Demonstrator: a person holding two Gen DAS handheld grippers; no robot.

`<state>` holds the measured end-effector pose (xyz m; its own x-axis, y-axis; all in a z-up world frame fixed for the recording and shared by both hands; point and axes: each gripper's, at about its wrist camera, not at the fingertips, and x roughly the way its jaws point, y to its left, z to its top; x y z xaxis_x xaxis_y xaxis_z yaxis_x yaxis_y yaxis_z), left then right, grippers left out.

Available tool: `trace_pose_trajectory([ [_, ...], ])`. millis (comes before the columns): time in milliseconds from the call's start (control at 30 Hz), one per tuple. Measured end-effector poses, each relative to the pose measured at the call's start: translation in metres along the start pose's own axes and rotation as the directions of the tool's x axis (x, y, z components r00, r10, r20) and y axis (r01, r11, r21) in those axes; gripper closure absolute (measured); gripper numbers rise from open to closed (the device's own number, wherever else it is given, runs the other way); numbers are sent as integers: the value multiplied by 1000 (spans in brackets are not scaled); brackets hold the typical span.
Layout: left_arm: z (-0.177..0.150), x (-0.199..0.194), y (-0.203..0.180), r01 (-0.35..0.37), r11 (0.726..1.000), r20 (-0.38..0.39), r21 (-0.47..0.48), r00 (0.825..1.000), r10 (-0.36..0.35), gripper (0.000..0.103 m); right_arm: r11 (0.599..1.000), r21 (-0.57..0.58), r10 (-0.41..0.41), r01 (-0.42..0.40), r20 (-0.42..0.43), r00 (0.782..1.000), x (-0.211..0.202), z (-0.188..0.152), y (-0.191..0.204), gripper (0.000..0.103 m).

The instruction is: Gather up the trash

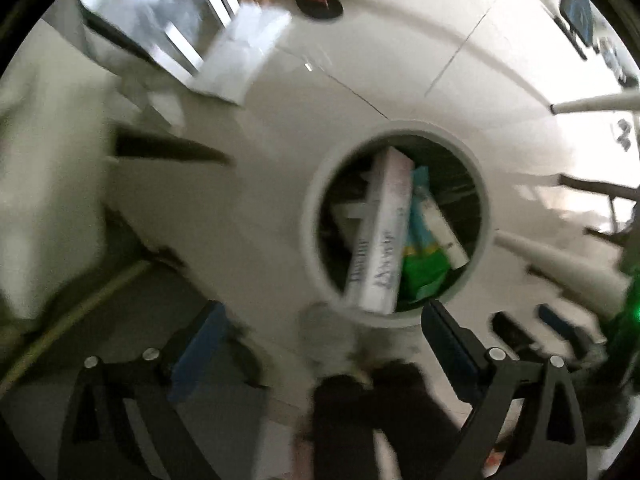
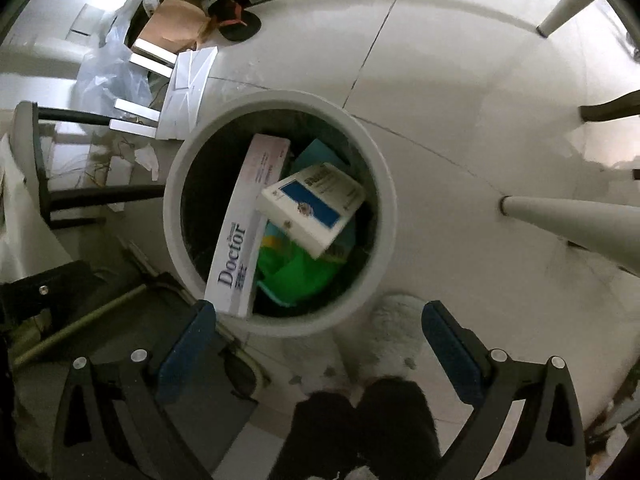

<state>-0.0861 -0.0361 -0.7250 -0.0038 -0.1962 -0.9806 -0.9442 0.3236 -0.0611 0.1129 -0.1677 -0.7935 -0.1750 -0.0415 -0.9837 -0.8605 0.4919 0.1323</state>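
Blue-padded fingers of the right gripper (image 2: pixel 316 320) frame the bottom of its view, spread wide with nothing between the pads; the left gripper (image 1: pixel 320 320) is likewise released and empty in its own, blurrier view. Just above both sets of jaws, toward the middle of each frame, sits the round grey bin (image 2: pixel 372 160) on the pale tiled floor. In it a long white carton marked "Doctor" (image 2: pixel 240 248) leans against the lower-left wall, its end poking over the rim close to the right gripper's left finger; a green and teal packet (image 2: pixel 296 276) lies beneath, and a white and blue box (image 2: pixel 316 208) sits tilted on top, whether resting or mid-fall I cannot tell. The risk, as I judge it, is the leaning carton: a finger brushing its raised end could lever it out or tip the bin. The tilted box might also slide off the pile if it is nudged. More litter remains at upper left, a flattened white box (image 2: pixel 188 88) and clear plastic sheeting (image 2: pixel 108 76), well apart from either jaw.
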Motion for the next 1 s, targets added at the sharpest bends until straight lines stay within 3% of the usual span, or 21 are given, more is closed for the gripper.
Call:
trace_pose_trajectory([
  [100, -18, -29, -2, -105, 994, 60, 42, 993, 103, 3, 999, 5, -35, 35, 3, 999, -29, -16, 6, 0],
  [167, -32, -52, -3, -135, 989, 86, 61, 988, 129, 3, 999, 8, -42, 42, 10, 999, -55, -30, 10, 0],
  [367, -52, -112, -9, -149, 984, 126, 101, 983, 135, 3, 998, 30, -62, 61, 35, 997, -134, -60, 25, 0],
  [633, -79, -219, -30, -71, 964, 136, 255, 990, 37, 3, 991, 133, 14, -24, 76, 997, -274, -99, 40, 0],
  [867, -94, -325, -41, 56, 918, 117, 392, 987, -111, 3, 964, 212, 129, -159, 147, 981, -413, -134, 50, 0],
  [1000, -97, -379, -46, 102, 874, 132, 474, 974, -185, 3, 945, 243, 165, -218, 220, 961, -476, -156, 56, 0],
])
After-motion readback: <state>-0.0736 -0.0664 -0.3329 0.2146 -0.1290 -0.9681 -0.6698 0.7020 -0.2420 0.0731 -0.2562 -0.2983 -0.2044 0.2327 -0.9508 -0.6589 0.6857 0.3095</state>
